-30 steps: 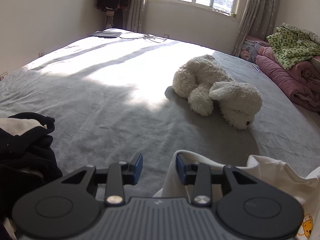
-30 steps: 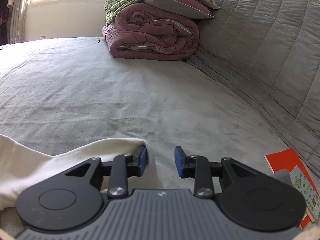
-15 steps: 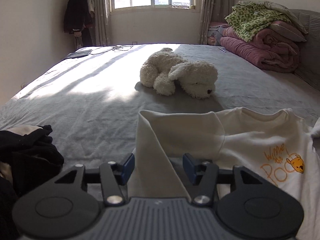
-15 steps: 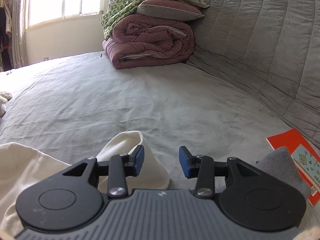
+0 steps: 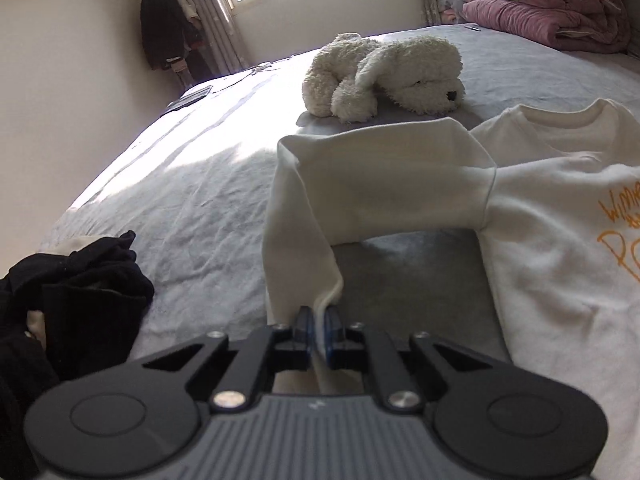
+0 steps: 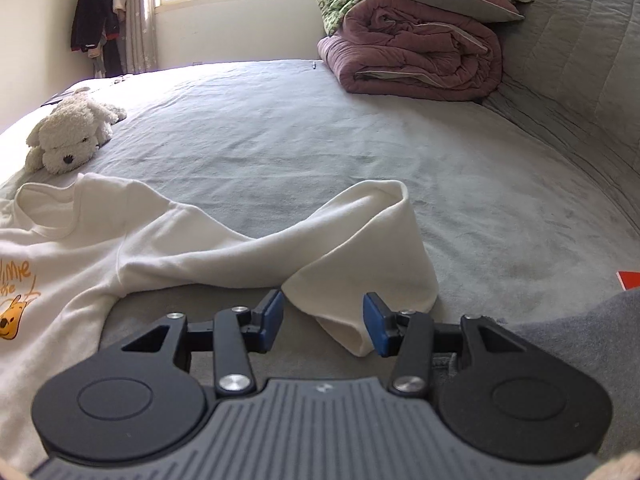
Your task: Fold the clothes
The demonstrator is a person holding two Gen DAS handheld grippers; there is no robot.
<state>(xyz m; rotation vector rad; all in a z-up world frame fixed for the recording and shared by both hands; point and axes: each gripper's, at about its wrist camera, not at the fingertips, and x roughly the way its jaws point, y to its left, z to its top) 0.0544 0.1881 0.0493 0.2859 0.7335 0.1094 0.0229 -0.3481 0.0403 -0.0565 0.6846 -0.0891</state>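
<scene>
With the left gripper pinched tight on one sleeve cuff and the right gripper opening – the other cuff loose between its jaws – clamp right before lifting both sleeves together across the sweatshirt.

Each claw is built of black linkage arms, silver screws, blue pads and a ribbed grey body
</scene>
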